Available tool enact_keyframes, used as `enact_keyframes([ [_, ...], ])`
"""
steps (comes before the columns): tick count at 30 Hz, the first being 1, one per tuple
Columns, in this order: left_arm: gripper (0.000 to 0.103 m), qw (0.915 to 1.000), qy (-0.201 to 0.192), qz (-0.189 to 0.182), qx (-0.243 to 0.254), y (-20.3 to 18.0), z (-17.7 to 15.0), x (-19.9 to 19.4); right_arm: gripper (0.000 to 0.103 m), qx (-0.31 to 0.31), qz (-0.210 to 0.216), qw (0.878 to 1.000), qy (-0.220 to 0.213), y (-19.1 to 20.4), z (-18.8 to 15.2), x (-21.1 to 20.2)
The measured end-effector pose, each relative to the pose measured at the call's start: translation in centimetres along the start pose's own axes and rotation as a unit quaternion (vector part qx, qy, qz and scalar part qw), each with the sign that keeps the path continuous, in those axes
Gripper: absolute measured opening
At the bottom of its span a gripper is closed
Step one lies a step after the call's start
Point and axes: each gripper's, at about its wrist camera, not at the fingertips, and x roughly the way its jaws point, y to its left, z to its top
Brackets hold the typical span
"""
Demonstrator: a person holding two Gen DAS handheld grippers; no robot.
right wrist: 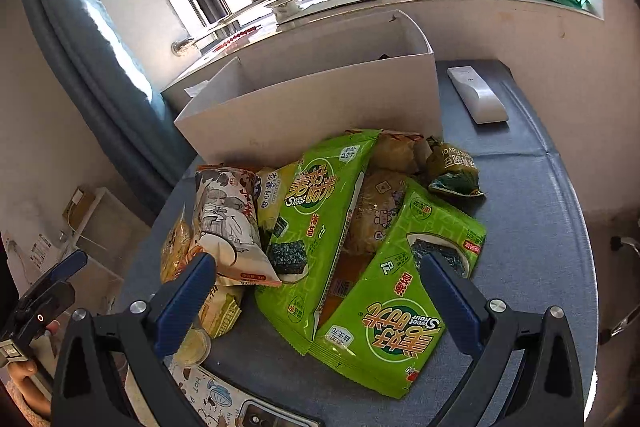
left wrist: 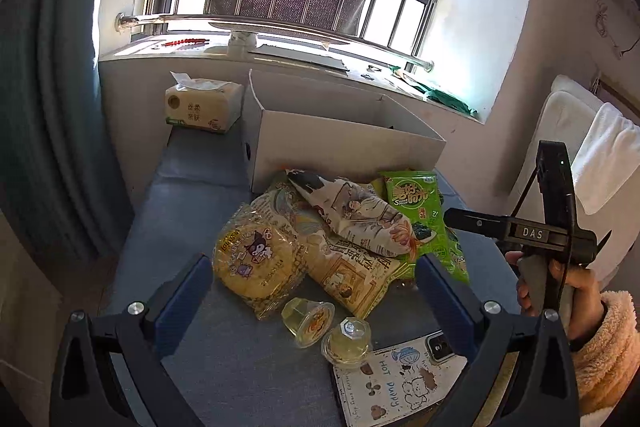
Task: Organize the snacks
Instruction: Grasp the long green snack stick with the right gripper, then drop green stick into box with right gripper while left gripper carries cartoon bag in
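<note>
Both pairs of jaws are held wide open and nothing is gripped. Ahead of the left gripper [left wrist: 314, 285], between its jaws, two jelly cups [left wrist: 326, 331] lie nearest, with a round yellow cracker pack [left wrist: 256, 259] just beyond toward the left jaw and a cartoon-printed bag [left wrist: 360, 219] farther ahead. Between the jaws of the right gripper [right wrist: 316, 281] two green seaweed packs [right wrist: 384, 311] are stacked, the nearer one reaching toward the right jaw. The white cardboard box [right wrist: 312, 107] stands open beyond the whole heap, touching its far side, on the blue worktop [left wrist: 192, 211]. The step in hand is judged to be a first pick. A top-lying pack is best taken by its sealed edge, the jaws closed gently so the contents are not crushed, then lifted clear of the box wall before release. The smooth jelly cups are likely to slip and are better gripped around the body.
</note>
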Motion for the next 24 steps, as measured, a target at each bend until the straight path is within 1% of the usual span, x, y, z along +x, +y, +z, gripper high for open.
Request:
enact_keyframes([
  [2, 0.103, 1.0, 0.003, 0.003, -0.006, 0.6, -0.2, 0.0, 0.103, 0.012, 0.009, 1.0, 0.009, -0.4, 0.7, 1.5],
  [4, 0.103, 0.9999, 0.002, 0.009, -0.012, 1.2, -0.3, -0.1, 0.103, 0.02, 0.002, 1.0, 0.021, -0.8, 1.2, 2.9],
  [5, 0.103, 0.9998, 0.004, 0.01, -0.015, 1.5, -0.4, -0.1, 0.099, 0.022, -0.002, 0.999, 0.031, -1.0, 1.4, 3.6],
  [6, 0.103, 0.9998, 0.005, 0.011, -0.018, 1.8, -0.5, 0.0, 0.084, 0.021, -0.002, 0.999, 0.036, -1.0, 1.4, 4.1],
  [7, 0.103, 0.9996, 0.007, 0.015, -0.021, 2.0, -0.5, 0.1, 0.074, 0.014, -0.006, 0.999, 0.033, -0.8, 1.5, 4.3],
  [8, 0.103, 0.9996, 0.008, 0.016, -0.024, 2.3, -0.6, 0.2, 0.038, 0.001, -0.009, 0.999, 0.035, -0.4, 1.7, 4.5],
  [9, 0.103, 0.9995, 0.011, 0.016, -0.027, 2.5, -0.7, 0.3, 0.026, -0.002, -0.001, 0.999, 0.044, -0.3, 1.8, 4.7],
  [11, 0.103, 0.9992, 0.013, 0.02, -0.031, 2.9, -0.8, 0.6, 0.019, 0.005, 0.014, 0.999, 0.034, -0.2, 1.9, 4.1],
  [14, 0.103, 0.9992, 0.02, 0.021, -0.027, 3.3, -0.9, 1.3, 0.016, -0.013, 0.013, 1.0, 0.015, 0.3, 2.1, 2.7],
  [17, 0.103, 0.9985, 0.044, 0.033, 0.0, 3.7, -0.9, 3.0, 0.013, -0.011, 0.023, 1.0, -0.01, 0.6, 2.5, 0.3],
  [19, 0.103, 0.997, 0.061, 0.039, 0.028, 3.8, -0.9, 4.4, 0.013, -0.021, 0.014, 0.999, -0.03, 1.0, 2.9, -1.4],
  [21, 0.103, 0.995, 0.077, 0.041, 0.048, 4.1, -0.7, 6.0, 0.013, -0.027, 0.02, 0.998, -0.048, 1.2, 2.9, -3.2],
  [22, 0.103, 0.9943, 0.085, 0.036, 0.054, 4.3, -0.5, 6.7, 0.013, -0.026, 0.023, 0.998, -0.053, 1.3, 2.9, -4.0],
  [24, 0.103, 0.9929, 0.103, 0.002, 0.061, 4.5, 0.0, 8.1, 0.013, -0.026, 0.028, 0.997, -0.061, 1.4, 2.6, -5.5],
])
